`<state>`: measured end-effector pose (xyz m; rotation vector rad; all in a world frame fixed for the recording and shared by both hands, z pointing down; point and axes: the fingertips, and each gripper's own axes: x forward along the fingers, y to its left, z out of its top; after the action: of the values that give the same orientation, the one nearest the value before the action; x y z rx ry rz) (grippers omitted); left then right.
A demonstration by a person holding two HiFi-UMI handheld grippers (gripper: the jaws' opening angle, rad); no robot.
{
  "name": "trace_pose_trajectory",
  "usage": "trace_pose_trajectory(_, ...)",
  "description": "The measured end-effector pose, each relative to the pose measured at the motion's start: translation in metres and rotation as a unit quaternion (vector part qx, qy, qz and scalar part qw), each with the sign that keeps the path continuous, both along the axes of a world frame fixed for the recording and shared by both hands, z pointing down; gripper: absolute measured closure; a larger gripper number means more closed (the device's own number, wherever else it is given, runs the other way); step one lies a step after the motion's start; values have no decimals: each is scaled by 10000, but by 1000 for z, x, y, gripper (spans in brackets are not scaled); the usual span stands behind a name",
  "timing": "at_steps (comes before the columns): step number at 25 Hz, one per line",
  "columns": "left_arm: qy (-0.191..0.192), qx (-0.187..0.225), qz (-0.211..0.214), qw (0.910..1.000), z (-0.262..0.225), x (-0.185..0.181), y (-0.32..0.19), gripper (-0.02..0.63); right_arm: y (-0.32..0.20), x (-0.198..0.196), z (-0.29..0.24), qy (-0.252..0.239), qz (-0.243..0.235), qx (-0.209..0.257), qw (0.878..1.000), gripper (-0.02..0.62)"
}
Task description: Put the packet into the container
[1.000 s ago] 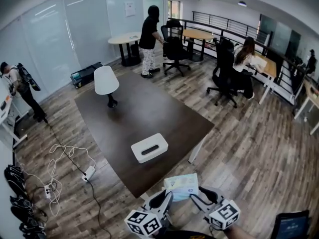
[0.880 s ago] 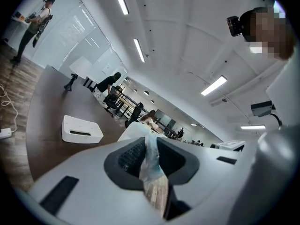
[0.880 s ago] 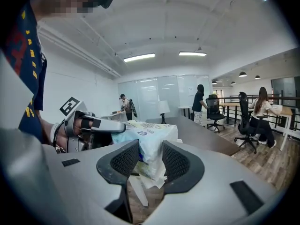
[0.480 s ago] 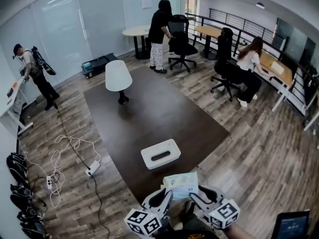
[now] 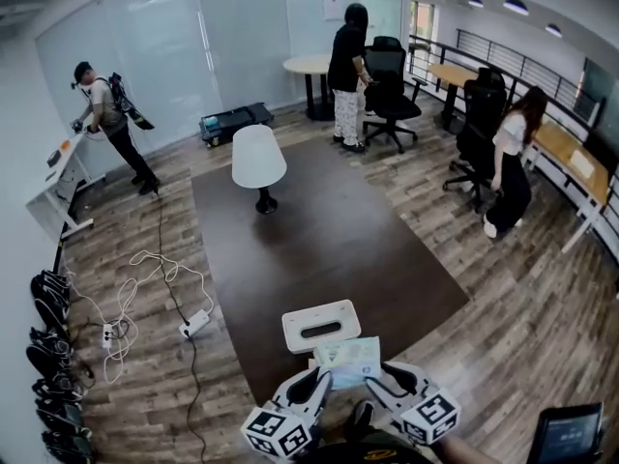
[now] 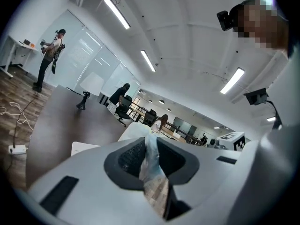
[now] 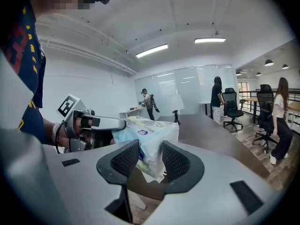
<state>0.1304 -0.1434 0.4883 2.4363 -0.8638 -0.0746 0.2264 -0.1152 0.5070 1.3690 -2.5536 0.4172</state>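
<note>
- Head view: holds packet (image 5: 348,360) by 2 edges, w/ left gripper (image 5: 311,387) & right gripper (image 5: 392,385), prob. to keep it flat; hovers just short of container (image 5: 321,325) on table (image 5: 329,240), not yet inside.
- Left gripper view: pinches thin packet edge, jaws nearly together.
- Right gripper view: clamps packet's other edge, jaws wider on bulkier fold.

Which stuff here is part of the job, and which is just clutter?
Job: packet, pinched by left gripper and right gripper; white container on the table.
Clutter: white chair, power strip on the floor, black office chair.
</note>
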Motion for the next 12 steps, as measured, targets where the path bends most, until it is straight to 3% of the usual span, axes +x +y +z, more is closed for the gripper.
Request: trace_pose_trajectory(12, -302, 355, -711, 9964, 15, 43, -49, 538, -60, 47, 31, 272, -982, -249, 9945, 431)
